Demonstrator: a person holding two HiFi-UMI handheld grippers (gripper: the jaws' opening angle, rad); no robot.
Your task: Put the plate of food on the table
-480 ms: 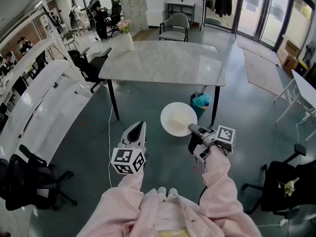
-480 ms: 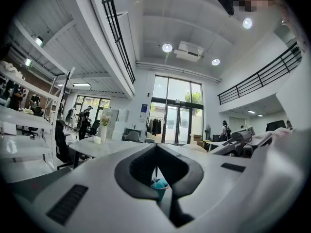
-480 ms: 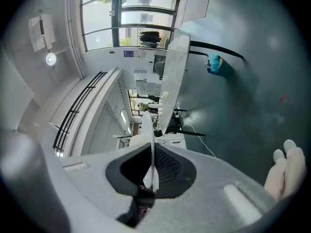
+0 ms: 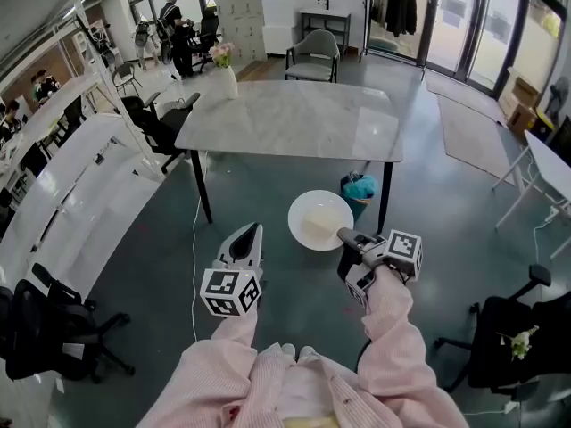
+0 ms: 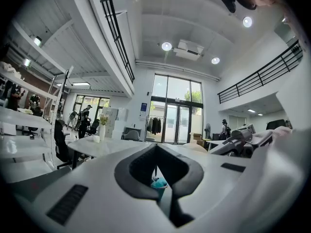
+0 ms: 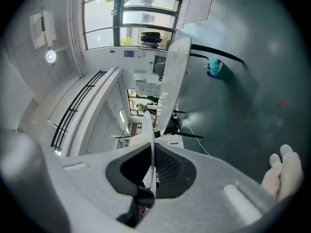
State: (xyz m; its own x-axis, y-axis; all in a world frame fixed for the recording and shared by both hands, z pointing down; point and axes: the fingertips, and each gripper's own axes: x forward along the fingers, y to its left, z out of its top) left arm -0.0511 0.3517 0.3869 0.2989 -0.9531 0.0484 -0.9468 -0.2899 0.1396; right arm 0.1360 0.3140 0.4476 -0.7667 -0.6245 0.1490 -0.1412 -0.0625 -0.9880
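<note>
A white plate with pale food on it hangs over the dark floor, short of the marble table. My right gripper is shut on the plate's near rim. In the right gripper view the plate shows edge-on between the pads of my right gripper, with the table beyond it. To the plate's left my left gripper points forward, shut and holding nothing. In the left gripper view the left gripper has its tips together, and the table top lies ahead.
A white vase of flowers stands on the table's far left corner. A teal bin sits by the near right table leg. Black office chairs and a long white desk stand to the left. Another chair is at the lower right.
The table and the bin have slid slightly left and down in the head view. The plate stays clamped in the right gripper, and both grippers keep their places.
</note>
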